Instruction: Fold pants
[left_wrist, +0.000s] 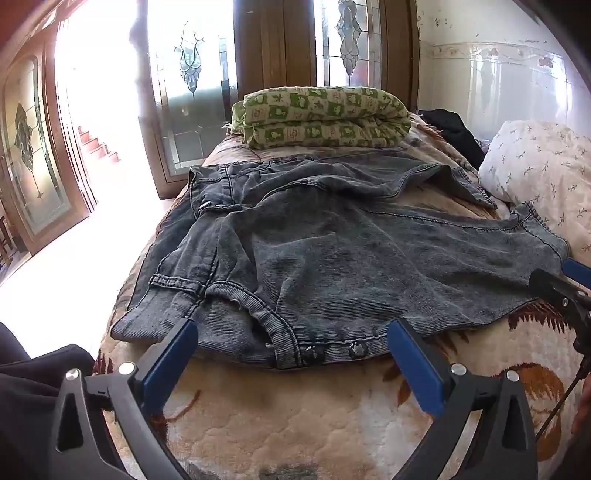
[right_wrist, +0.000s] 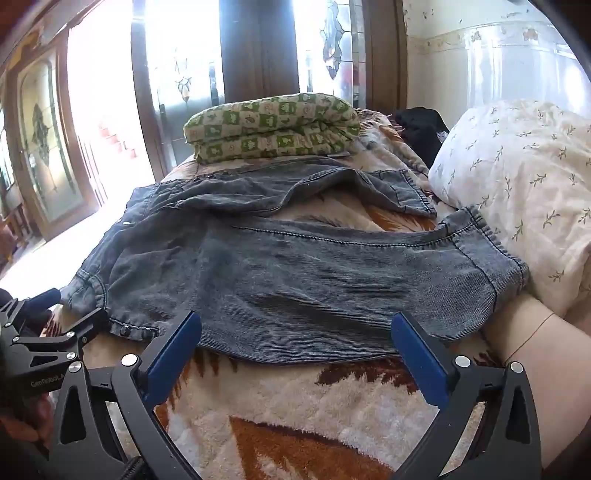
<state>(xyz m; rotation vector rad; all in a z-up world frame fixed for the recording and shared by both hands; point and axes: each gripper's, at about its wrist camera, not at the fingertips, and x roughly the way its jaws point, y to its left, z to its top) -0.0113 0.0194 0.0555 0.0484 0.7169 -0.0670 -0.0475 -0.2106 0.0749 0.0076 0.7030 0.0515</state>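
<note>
Grey denim pants (left_wrist: 332, 258) are laid crosswise on the bed (left_wrist: 295, 417), waistband end hanging toward the bed's left edge, leg hems near its right edge; the farther leg (right_wrist: 332, 184) is splayed away from the nearer one, with blanket showing between them. The left tool (left_wrist: 291, 354) is held spread wide at the near edge of the pants by the snaps, nothing pinched; the right tool (right_wrist: 295, 347) is likewise spread wide at the near edge of the leg, nothing pinched. Risks, as judged: only the top layer may be caught if a tool closes shallowly, so that the layers shear and the fold comes out crooked; the plush blanket may be pinched together with the denim; the overhanging waistband end may be dragged off the left edge if the pull is uneven. A floral pillow (right_wrist: 517, 192) is pressed against the near leg hem at the right edge and crowds any fold made that way. A folded green checked quilt (left_wrist: 325, 114) at the far edge, just beyond the pants, limits room there. A dark garment (right_wrist: 421, 129) is noted beside it.
</note>
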